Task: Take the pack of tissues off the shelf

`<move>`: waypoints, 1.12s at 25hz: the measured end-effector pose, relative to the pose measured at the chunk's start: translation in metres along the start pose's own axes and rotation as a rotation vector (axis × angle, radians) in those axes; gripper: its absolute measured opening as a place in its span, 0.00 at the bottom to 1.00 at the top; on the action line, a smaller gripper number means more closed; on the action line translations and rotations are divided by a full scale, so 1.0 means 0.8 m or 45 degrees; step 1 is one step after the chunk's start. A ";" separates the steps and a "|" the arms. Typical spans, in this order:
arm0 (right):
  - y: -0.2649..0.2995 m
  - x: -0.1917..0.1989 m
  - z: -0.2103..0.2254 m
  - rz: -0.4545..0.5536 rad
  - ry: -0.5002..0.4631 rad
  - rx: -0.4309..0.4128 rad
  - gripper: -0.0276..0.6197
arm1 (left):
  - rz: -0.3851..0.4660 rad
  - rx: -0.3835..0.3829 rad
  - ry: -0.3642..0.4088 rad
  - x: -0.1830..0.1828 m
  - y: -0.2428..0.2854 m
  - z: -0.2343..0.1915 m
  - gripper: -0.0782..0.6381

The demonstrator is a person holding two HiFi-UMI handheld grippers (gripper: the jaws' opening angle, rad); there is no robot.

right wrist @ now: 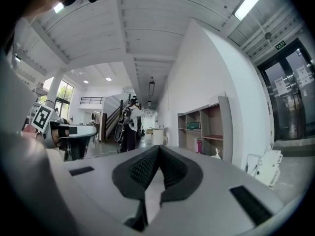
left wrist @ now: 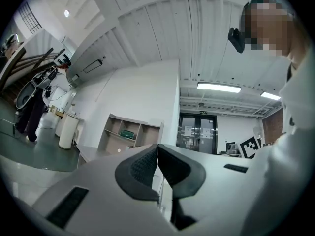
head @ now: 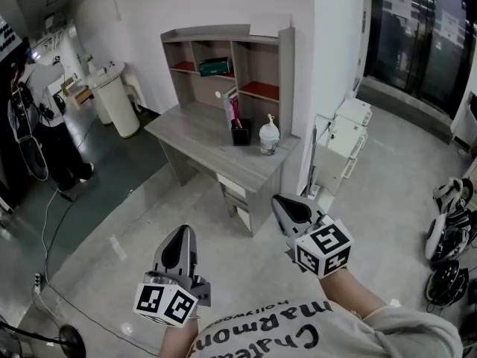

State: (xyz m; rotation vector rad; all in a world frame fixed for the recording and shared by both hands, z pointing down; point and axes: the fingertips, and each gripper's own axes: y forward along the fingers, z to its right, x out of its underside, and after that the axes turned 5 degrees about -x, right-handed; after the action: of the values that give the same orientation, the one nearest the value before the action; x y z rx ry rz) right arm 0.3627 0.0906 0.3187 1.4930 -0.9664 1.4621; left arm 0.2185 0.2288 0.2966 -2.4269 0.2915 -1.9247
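A green pack of tissues (head: 215, 67) lies in the middle cubby of the grey desk shelf (head: 261, 36) against the white wall; it shows small in the left gripper view (left wrist: 128, 133) and the right gripper view (right wrist: 193, 126). My left gripper (head: 181, 237) is held low at the bottom left, far from the desk, its jaws shut with nothing between them (left wrist: 157, 147). My right gripper (head: 282, 202) is held at the bottom right, just short of the desk's near corner, also shut and empty (right wrist: 158, 149).
On the desk top (head: 197, 136) stand a black pen holder (head: 241, 133) with books and a white cup (head: 269, 137). A white cylindrical bin (head: 118, 103) stands left of the desk, a white cabinet (head: 339, 151) right of it. Cables run over the floor at the left.
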 end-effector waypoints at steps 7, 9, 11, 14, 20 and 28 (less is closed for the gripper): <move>0.051 0.007 0.054 0.018 0.031 -0.028 0.06 | -0.037 0.010 0.036 0.018 0.063 -0.020 0.13; 0.060 0.026 0.063 -0.005 0.062 -0.023 0.06 | -0.072 0.009 0.035 0.033 0.066 -0.029 0.13; 0.067 0.051 0.070 -0.058 0.106 -0.016 0.06 | -0.098 -0.019 -0.009 0.046 0.068 -0.047 0.13; 0.078 0.073 0.079 -0.114 0.168 -0.004 0.06 | -0.132 -0.081 -0.083 0.060 0.075 -0.077 0.13; 0.099 0.081 0.112 -0.123 0.217 0.090 0.06 | -0.171 -0.038 -0.114 0.072 0.124 -0.103 0.13; 0.194 0.075 0.133 -0.156 0.213 0.166 0.06 | -0.183 0.082 -0.144 0.064 0.224 -0.173 0.13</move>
State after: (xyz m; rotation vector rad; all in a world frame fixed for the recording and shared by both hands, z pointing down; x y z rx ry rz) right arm 0.2606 -0.0651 0.3854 1.4680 -0.6786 1.5575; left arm 0.0727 0.0570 0.3536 -2.5663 0.0519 -1.8079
